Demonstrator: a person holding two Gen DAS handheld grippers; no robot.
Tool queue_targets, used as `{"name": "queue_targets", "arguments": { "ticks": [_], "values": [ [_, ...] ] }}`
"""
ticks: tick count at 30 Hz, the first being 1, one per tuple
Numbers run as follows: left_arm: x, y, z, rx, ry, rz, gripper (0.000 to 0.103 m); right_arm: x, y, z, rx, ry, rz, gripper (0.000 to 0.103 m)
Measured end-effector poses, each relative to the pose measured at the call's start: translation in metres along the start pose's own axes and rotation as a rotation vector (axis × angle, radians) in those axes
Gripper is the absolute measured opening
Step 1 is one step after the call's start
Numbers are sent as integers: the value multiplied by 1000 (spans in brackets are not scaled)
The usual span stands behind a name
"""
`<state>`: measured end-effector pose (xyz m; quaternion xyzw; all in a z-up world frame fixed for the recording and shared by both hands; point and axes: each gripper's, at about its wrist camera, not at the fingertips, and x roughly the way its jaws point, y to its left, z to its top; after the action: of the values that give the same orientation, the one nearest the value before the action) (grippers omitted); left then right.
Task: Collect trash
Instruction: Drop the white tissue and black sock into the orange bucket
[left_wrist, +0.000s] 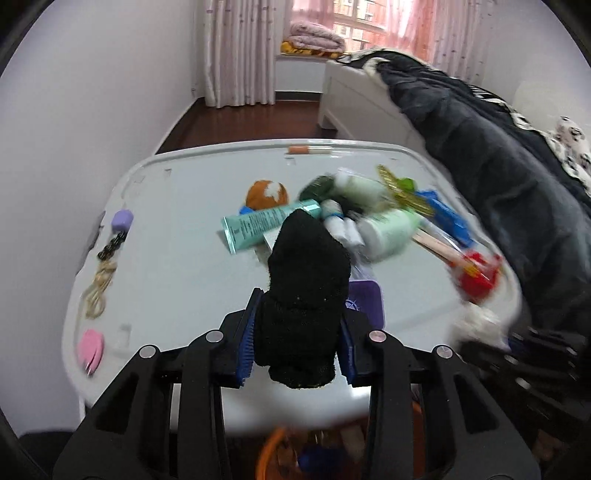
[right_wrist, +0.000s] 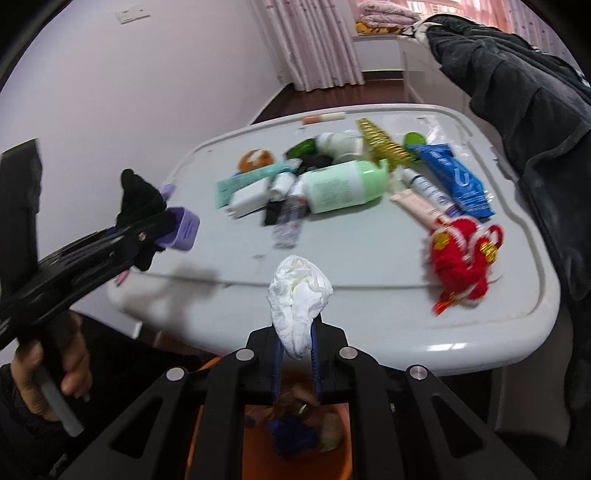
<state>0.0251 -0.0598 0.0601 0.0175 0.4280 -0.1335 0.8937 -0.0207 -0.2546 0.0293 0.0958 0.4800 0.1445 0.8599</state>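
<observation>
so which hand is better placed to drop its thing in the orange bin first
Probably right: its tongs pinch the white tissue wad with the orange bin directly beneath. The left tongs hold a black sock above the table.

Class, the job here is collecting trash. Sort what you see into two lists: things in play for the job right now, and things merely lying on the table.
In play:
- black sock, clamped in the left tool
- white tissue, clamped in the right tool
- orange bin below

Lying about:
- green bottle
- teal tube
- blue pouch
- red ornament
- purple box
</observation>
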Motion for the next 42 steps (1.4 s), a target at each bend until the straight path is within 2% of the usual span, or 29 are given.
{"name": "queue_targets", "arguments": {
  "ticks": [4,7,11,13,16,18,19,20,21,22,24,31,37,42],
  "values": [
    [-36,-10,-33,76,15,-32,35,-16,24,-21,-43,20,37,12],
    [-44,-11,-62,95,71,-50,35,-22,33,-37,-49,44,59,13],
    [-28,-9,-103,99,179,-52,35,-18,42,-62,-64,110,51,13],
    [-10,-4,-120,81,265,-52,35,-13,41,-74,-67,148,39,13],
    [8,0,-128,49,348,-69,37,-1,38,-86,-48,210,39,13],
    [16,2,-133,43,380,-69,39,8,37,-90,-41,248,42,18],
    [18,2,-135,44,390,-55,47,12,37,-92,-39,264,34,30],
    [22,2,-136,47,408,-44,52,16,36,-94,-38,277,19,52],
    [23,2,-135,45,412,-41,64,18,35,-95,-37,282,9,57],
    [24,3,-136,41,416,-38,70,19,34,-95,-36,279,-1,56],
    [24,4,-135,33,421,-41,71,19,32,-94,-24,273,7,55],
    [21,3,-136,35,415,-48,71,3,8,-65,37,186,-17,51],
    [18,2,-130,43,394,-66,71,-17,-47,0,157,24,-159,51],
    [21,5,-125,32,392,-74,71,-10,-85,35,219,3,-270,57]
  ]
}}
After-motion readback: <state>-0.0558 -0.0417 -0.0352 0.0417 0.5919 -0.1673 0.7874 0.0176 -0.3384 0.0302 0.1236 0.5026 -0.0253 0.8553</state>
